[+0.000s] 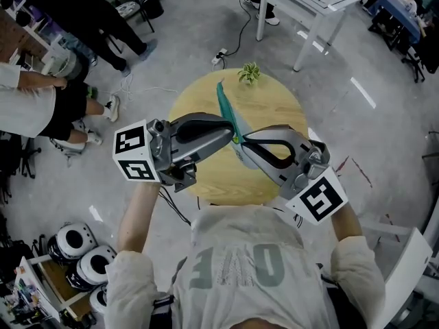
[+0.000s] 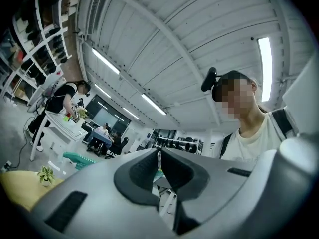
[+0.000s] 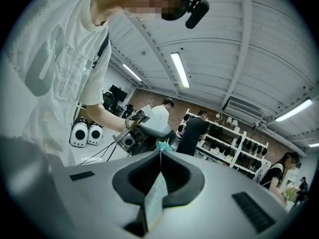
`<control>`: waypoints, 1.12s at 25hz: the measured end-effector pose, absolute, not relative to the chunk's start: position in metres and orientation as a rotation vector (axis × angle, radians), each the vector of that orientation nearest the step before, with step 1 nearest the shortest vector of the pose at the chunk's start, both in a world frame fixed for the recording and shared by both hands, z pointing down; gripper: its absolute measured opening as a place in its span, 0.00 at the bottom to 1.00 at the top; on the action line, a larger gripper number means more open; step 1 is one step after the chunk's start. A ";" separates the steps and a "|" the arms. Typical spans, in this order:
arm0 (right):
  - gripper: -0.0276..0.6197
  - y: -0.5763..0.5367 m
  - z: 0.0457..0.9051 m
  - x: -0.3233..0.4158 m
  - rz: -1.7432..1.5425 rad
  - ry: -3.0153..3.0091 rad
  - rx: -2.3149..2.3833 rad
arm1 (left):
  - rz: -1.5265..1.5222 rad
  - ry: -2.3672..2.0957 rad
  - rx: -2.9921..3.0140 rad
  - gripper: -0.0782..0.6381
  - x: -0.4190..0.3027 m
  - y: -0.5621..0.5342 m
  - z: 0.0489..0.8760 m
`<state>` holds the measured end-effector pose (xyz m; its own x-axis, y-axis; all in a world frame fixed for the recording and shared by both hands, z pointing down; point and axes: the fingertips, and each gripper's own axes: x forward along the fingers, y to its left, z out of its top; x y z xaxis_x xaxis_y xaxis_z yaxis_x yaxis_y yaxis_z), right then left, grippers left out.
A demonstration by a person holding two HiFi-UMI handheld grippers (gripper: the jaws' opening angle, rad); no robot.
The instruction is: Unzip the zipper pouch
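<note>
Grey floor point(image 1: 185, 36), round wooden table point(image 1: 274, 108).

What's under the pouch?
The round table lies below the pouch, with a small plant at its far edge. The left gripper and right gripper, both gripping the pouch, cover the table's middle; anything there is hidden.

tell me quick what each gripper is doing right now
left gripper: closed on a thin pale bit of the teal zipper pouch, possibly its pull
right gripper: closed on the zipper pouch's fabric
</note>
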<state>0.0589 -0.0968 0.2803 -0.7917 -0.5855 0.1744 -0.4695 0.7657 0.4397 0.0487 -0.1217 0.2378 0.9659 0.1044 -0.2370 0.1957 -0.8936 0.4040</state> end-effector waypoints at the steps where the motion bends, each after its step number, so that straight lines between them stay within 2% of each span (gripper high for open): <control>1: 0.09 -0.096 0.280 0.058 -0.546 -2.660 0.822 | -0.289 0.196 2.690 0.17 0.049 -0.122 0.238; 14: 0.09 -0.096 0.295 0.057 -0.415 -2.701 0.852 | -0.174 -0.044 2.719 0.15 0.057 -0.139 0.271; 28: 0.09 -0.078 0.277 0.060 -0.295 -2.876 0.865 | -0.043 -0.496 2.647 0.14 0.008 -0.218 0.337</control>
<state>0.0599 -0.0781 0.2767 -0.8287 -0.5563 0.0617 -0.5322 0.8172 0.2211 0.0085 -0.2175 0.3372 0.9349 -0.3513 0.0501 -0.3375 -0.8365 0.4317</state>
